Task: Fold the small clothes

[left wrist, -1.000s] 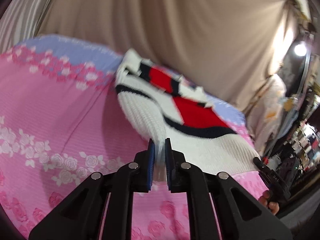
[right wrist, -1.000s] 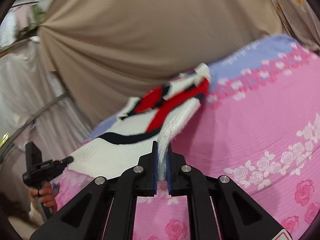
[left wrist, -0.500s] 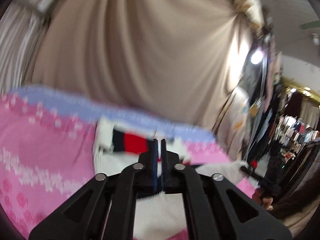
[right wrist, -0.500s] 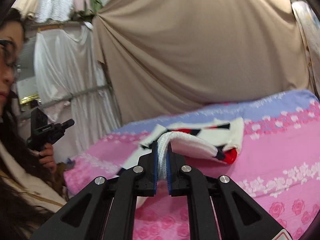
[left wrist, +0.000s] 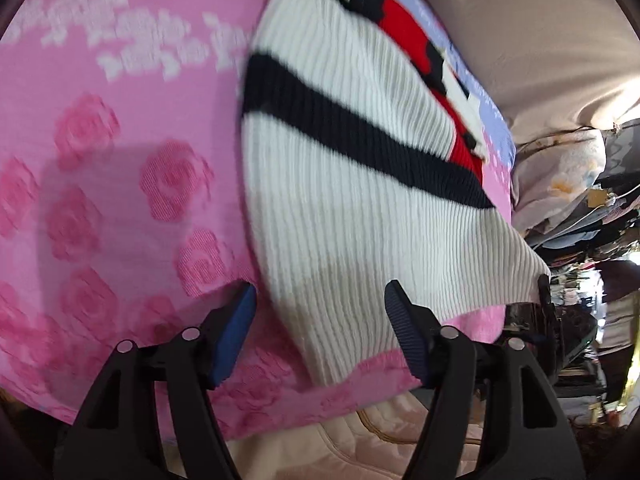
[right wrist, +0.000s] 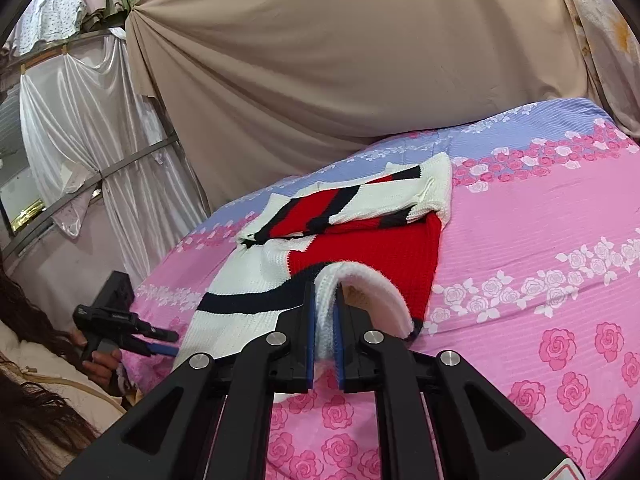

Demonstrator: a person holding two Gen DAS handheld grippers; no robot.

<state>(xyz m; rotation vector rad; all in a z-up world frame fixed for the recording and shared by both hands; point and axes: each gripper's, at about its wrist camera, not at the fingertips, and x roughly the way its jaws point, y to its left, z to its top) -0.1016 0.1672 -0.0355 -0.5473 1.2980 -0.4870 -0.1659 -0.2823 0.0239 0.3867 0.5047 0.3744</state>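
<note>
A small knitted sweater (left wrist: 352,168), white with red blocks and dark navy stripes, lies on the pink rose-print bedsheet (left wrist: 120,140). My left gripper (left wrist: 320,300) is open over the sweater's white hem, holding nothing. In the right wrist view the sweater (right wrist: 360,232) lies partly folded, sleeve across the chest. My right gripper (right wrist: 325,300) is shut on the white hem edge, lifted into a curl above the sheet. The left gripper (right wrist: 160,344) shows at the sweater's left hem in the right wrist view.
A beige curtain (right wrist: 340,60) hangs behind the bed. White drapes (right wrist: 80,140) hang at left. The bed's front edge and a cream quilt (left wrist: 340,440) lie below my left gripper. Cluttered shelves (left wrist: 592,280) stand at right.
My left gripper has opened and let go of the hem, which now lies flat on the sheet. My right gripper has kept its hold and come lower toward the bed.
</note>
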